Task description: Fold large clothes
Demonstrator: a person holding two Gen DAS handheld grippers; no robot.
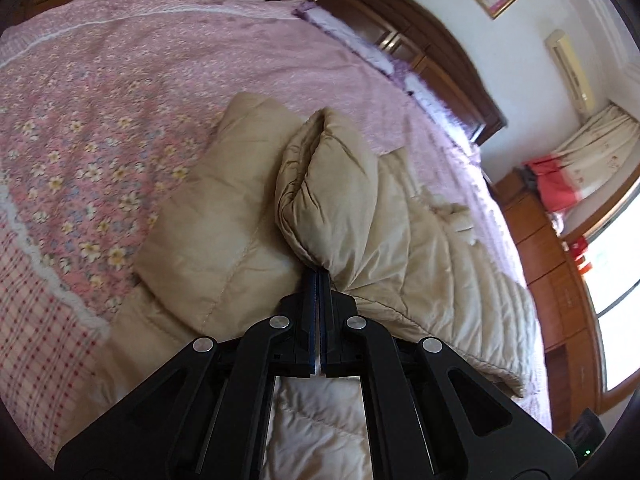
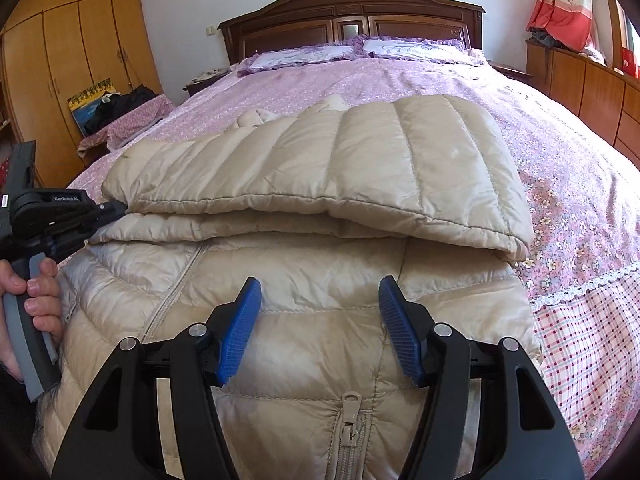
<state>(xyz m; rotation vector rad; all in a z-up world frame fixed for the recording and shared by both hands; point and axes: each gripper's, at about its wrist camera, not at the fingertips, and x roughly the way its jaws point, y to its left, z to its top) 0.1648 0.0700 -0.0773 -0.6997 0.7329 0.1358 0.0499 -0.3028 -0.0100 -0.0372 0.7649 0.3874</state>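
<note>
A beige quilted down jacket (image 2: 320, 184) lies on the pink floral bed (image 2: 400, 80), its upper part folded over the zipped front. In the left wrist view my left gripper (image 1: 319, 276) is shut on a bunched fold of the jacket (image 1: 340, 200) and holds it raised. It also shows in the right wrist view (image 2: 108, 210), pinching the jacket's left edge. My right gripper (image 2: 318, 292) is open, hovering just above the jacket front near the zipper (image 2: 350, 404), holding nothing.
A dark wooden headboard (image 2: 348, 20) and purple pillows (image 2: 400, 48) stand at the far end. A wooden wardrobe (image 2: 60, 60) is on the left, low cabinets (image 2: 580, 80) and a window on the right. A checked bed skirt (image 2: 580, 340) hangs at the near edge.
</note>
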